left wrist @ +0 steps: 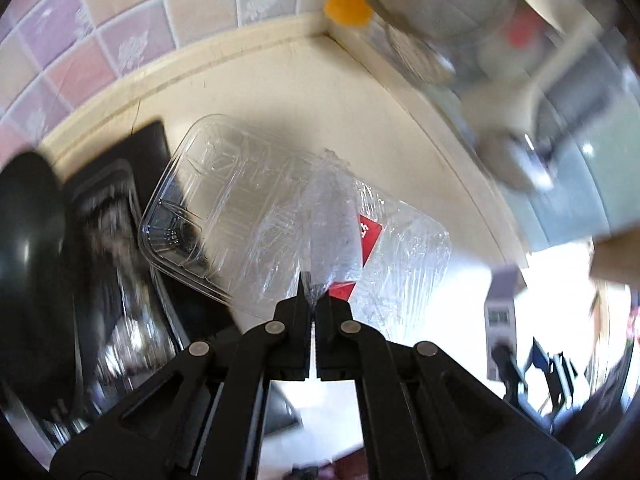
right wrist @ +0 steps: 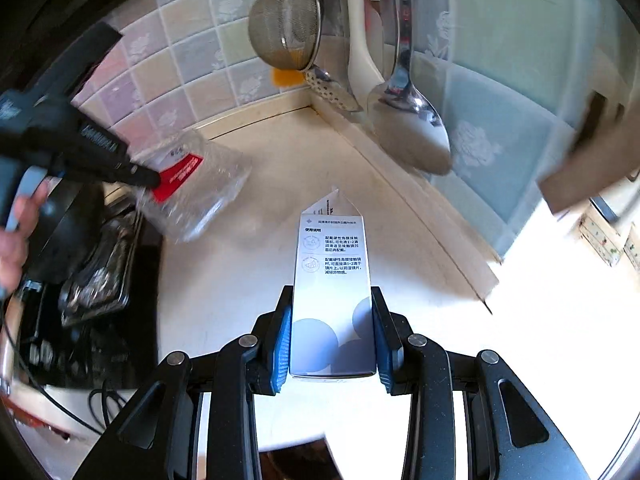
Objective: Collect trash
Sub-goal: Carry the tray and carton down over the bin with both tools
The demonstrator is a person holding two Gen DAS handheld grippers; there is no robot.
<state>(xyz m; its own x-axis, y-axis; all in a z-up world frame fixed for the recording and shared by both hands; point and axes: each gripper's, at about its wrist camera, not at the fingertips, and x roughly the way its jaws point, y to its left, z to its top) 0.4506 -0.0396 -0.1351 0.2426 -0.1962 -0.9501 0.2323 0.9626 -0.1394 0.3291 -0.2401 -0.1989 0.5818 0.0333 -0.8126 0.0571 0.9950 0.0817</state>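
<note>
Step in hand, as judged: both pieces of trash are picked up and in carry; neither is yet dropped anywhere.

Left tool (left wrist: pixel 313 294): jaws fully closed, pinching a twist of cling film that belongs to the clear plastic tray (left wrist: pixel 256 216). The tray hangs from that pinch above the cream table (left wrist: pixel 400 140), tilted, with a red label showing through the film. Inside the tray nothing can be made out; it looks empty, though the crumpled film hides part of it. From the right wrist view the same tray is blurred, off the table surface, near the stove side.

Right tool (right wrist: pixel 332 340): jaws partly open, blue pads pressed on both sides of a small grey-white carton (right wrist: pixel 332 276). The carton points away from the camera, its far flap open; contents cannot be told.

Surroundings: dark stove (left wrist: pixel 100 280) at left; strainer (right wrist: pixel 286 24), ladle (right wrist: pixel 408 120) and other utensils hang in the tiled corner.

No bin or bag is visible in either view. Next move, as judged: carry both items to a trash receptacle, keeping the thin film pinch from slipping, since the tray's weight rests on it alone.
</note>
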